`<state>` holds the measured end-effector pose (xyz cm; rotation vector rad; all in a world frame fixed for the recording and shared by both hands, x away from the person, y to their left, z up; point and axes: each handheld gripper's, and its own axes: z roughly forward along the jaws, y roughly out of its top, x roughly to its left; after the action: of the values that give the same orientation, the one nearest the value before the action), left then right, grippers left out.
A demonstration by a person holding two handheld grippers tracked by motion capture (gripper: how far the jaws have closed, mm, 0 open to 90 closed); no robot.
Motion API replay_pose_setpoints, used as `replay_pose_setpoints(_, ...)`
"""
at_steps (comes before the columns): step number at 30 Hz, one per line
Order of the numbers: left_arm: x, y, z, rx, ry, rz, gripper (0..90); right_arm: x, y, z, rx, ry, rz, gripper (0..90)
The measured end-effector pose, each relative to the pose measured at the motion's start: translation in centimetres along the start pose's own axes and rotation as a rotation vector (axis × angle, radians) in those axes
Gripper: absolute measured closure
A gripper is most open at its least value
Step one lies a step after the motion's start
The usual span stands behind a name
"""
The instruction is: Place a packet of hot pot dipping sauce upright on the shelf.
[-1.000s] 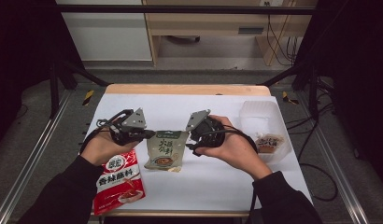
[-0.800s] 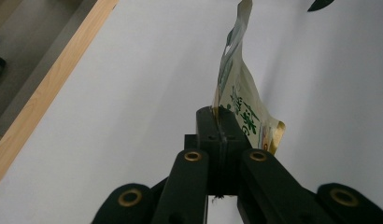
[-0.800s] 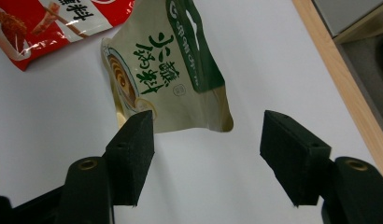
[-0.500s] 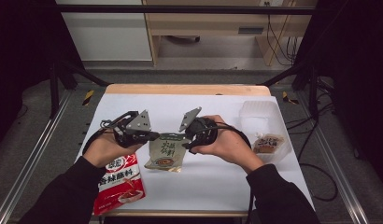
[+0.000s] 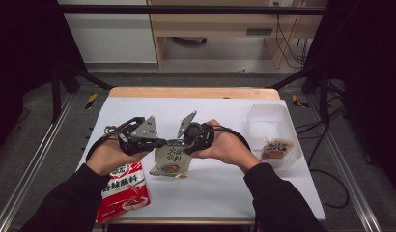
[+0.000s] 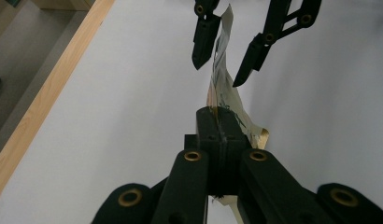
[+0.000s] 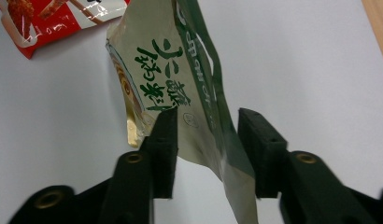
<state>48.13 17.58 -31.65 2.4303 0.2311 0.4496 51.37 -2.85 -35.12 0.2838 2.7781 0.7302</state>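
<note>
Right gripper point(image 5: 182, 143) nearer, jaws just closing around pouch point(image 5: 171, 160); left gripper point(image 5: 160, 142) clamped on it.

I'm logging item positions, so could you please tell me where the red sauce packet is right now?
In the high view, the red sauce packet lies flat at the table's near left edge, under the person's left forearm and just left of the beige green-lettered pouch.

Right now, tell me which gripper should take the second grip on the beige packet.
Right. The left gripper is already shut on the beige packet; the right gripper straddles its other edge, fingers closing but not yet pressing.
</note>
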Motion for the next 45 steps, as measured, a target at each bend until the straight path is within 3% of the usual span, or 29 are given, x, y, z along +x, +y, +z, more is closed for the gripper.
replay_pose_setpoints(2, 0.0, 0.0, 0.0, -0.002, -0.001, -0.001, 90.0, 0.0, 0.0, 0.1, 0.005, 0.001, -0.005, 65.6)
replay_pose_setpoints(3, 0.0, 0.0, -0.1, -0.005, -0.001, -0.002, 90.0, -0.1, 0.1, 0.3, 0.014, 0.012, -0.015, 73.4)
replay_pose_setpoints(6, -0.1, -0.1, -0.1, -0.003, 0.000, -0.002, 90.0, 0.0, 0.1, 0.4, 0.014, 0.009, -0.016, 83.4)
replay_pose_setpoints(11, 0.1, -0.4, 0.0, -0.014, 0.004, -0.023, 87.0, 0.0, 0.1, 0.3, 0.011, 0.019, -0.002, 90.0)
replay_pose_setpoints(16, 0.1, -0.7, 0.1, -0.033, 0.026, -0.033, 62.2, -0.1, 0.2, 0.3, 0.025, 0.017, -0.013, 90.0)
replay_pose_setpoints(20, 0.1, -1.2, 0.4, -0.044, 0.048, -0.052, 42.8, -0.3, 0.1, 0.1, 0.024, 0.019, 0.007, 90.0)
replay_pose_setpoints(21, 0.2, -1.4, 0.5, -0.038, 0.050, -0.056, 42.8, -0.4, 0.1, 0.0, 0.023, 0.017, 0.008, 90.0)
replay_pose_setpoints(23, 0.3, -2.0, 0.8, -0.017, 0.054, -0.078, 31.1, -0.6, 0.1, -0.3, 0.027, 0.018, 0.011, 90.0)
replay_pose_setpoints(27, 0.6, -2.8, 1.1, 0.008, 0.056, -0.111, 20.3, -0.8, 0.1, -0.8, 0.021, 0.023, 0.016, 90.0)
replay_pose_setpoints(36, 1.0, -4.0, 1.4, 0.038, 0.061, -0.149, 14.8, -1.2, 0.1, -2.2, 0.026, 0.030, -0.018, 90.0)
replay_pose_setpoints(45, 0.8, -6.7, 2.3, 0.092, 0.054, -0.194, 11.5, -2.9, -0.6, -4.9, 0.068, -0.010, -0.041, 90.0)
